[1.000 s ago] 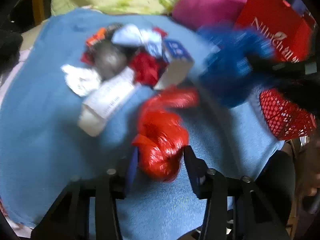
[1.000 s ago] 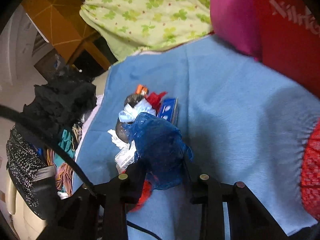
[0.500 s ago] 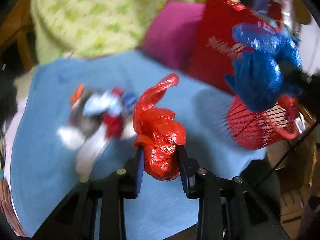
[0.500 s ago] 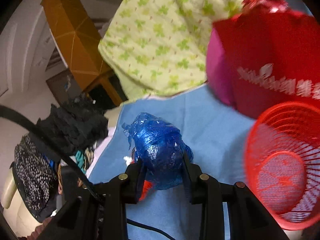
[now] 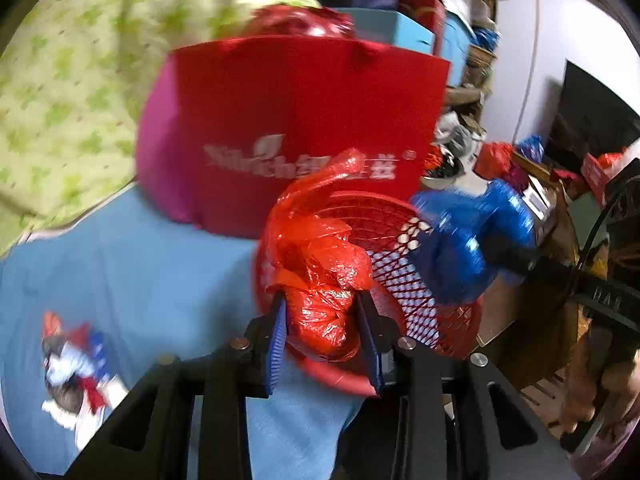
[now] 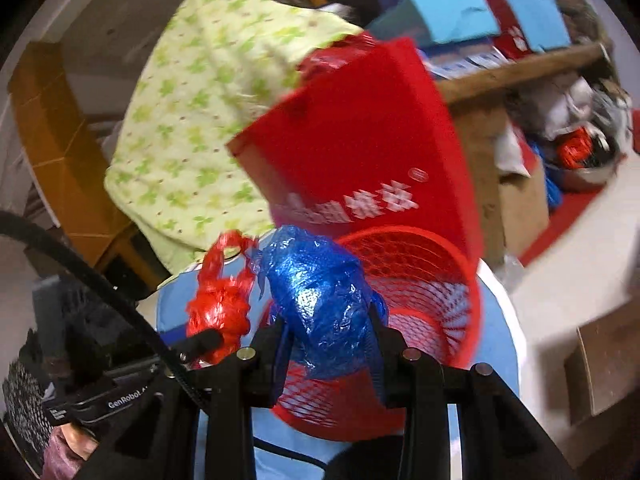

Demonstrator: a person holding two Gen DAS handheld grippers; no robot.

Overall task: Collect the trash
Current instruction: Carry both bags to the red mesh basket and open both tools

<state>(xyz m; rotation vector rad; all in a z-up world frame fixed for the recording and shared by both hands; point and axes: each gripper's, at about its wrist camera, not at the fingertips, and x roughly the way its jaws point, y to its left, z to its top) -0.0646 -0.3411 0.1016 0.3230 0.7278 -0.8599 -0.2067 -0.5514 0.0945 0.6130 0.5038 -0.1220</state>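
Here, 2 crumpled plastic bags are held above a red mesh basket (image 5: 404,280) that stands at the edge of a blue cloth (image 5: 132,272).

In the left wrist view, the left gripper (image 5: 322,320) is seen with a red plastic bag (image 5: 320,280) between its 2 blue-padded fingers (image 5: 278,332). The jaws are opening at this moment, yet the pads are still pressed against the sides of the bag, whose twisted tail sticks up over the basket's rim. The bag is carried just above the near part of the basket's mouth.

The right gripper (image 6: 328,340) is seen in its own view with a blue plastic bag (image 6: 324,300) between its fingers; its jaws are also opening, and the bag is still pinched at its lower half. This bag hangs over the basket's near rim, just beside the red one. From the left wrist view the blue bag is found to the right of the basket's far rim.

A red paper shopping bag (image 5: 308,120) with white lettering stands right behind the basket, with a pink cushion (image 5: 160,140) against its left side and a green-patterned quilt (image 5: 68,80) further left.

A small pile of leftover trash (image 5: 76,368) is left lying on the blue cloth, well apart from the basket, at the lower left of the left wrist view; it is too blurred for its pieces to be told apart.
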